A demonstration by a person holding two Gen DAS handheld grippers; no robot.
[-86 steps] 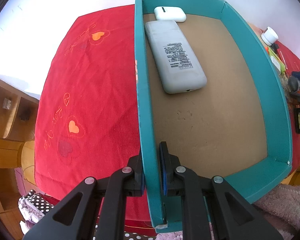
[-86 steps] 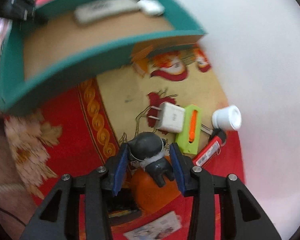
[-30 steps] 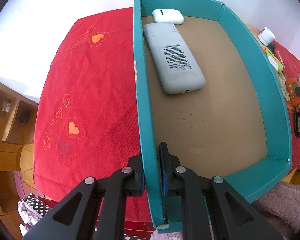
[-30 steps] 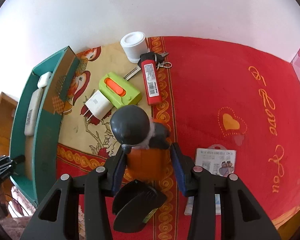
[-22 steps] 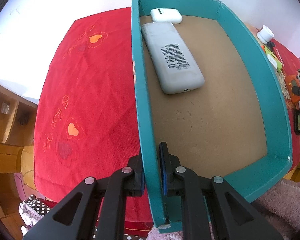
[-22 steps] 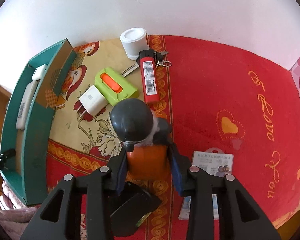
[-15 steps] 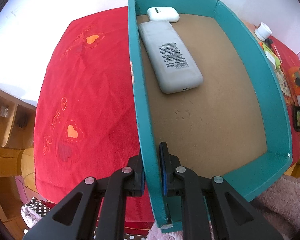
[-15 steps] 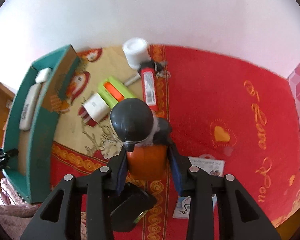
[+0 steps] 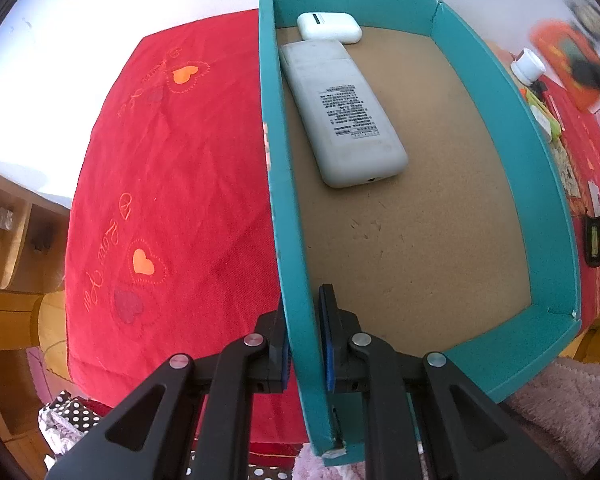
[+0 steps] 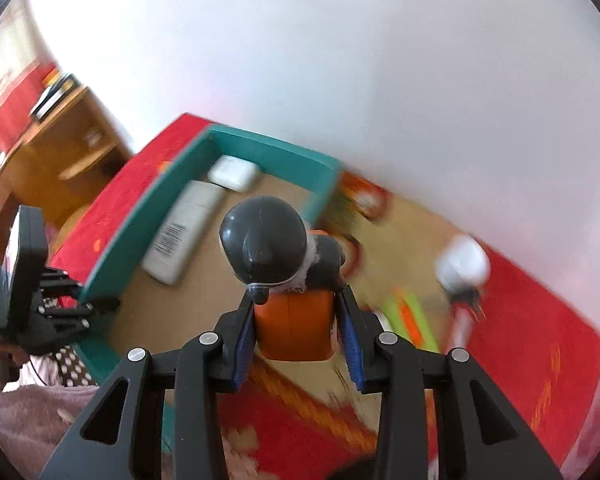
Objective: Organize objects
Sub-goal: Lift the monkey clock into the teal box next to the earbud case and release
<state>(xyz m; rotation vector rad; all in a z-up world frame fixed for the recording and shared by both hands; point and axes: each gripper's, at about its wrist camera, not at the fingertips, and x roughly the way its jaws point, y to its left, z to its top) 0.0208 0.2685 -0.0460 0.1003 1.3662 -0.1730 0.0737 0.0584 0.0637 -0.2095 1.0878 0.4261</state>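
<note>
My left gripper [image 9: 305, 336] is shut on the left wall of a teal box [image 9: 278, 184] with a brown floor. Inside the box lie a grey remote [image 9: 340, 112] and a white earbud case [image 9: 329, 27], both at the far left. My right gripper [image 10: 296, 332] is shut on an orange toy figure with a dark grey head [image 10: 292, 324] and holds it in the air above the box's right side. The toy shows blurred in the left wrist view [image 9: 568, 60] at the upper right. The box [image 10: 140, 220] and my left gripper [image 10: 60, 304] show in the right wrist view.
A red cloth with hearts [image 9: 160, 184] covers the table. Right of the box lie a white cap [image 9: 528, 65], a green item [image 10: 410, 316], a red lighter with keys [image 10: 462, 320] and a black item [image 9: 596, 240]. A wooden shelf [image 9: 8, 240] stands at the left.
My right gripper has lifted the toy figure off the cloth and swung it left toward the teal box. My left gripper keeps its hold on the box wall.
</note>
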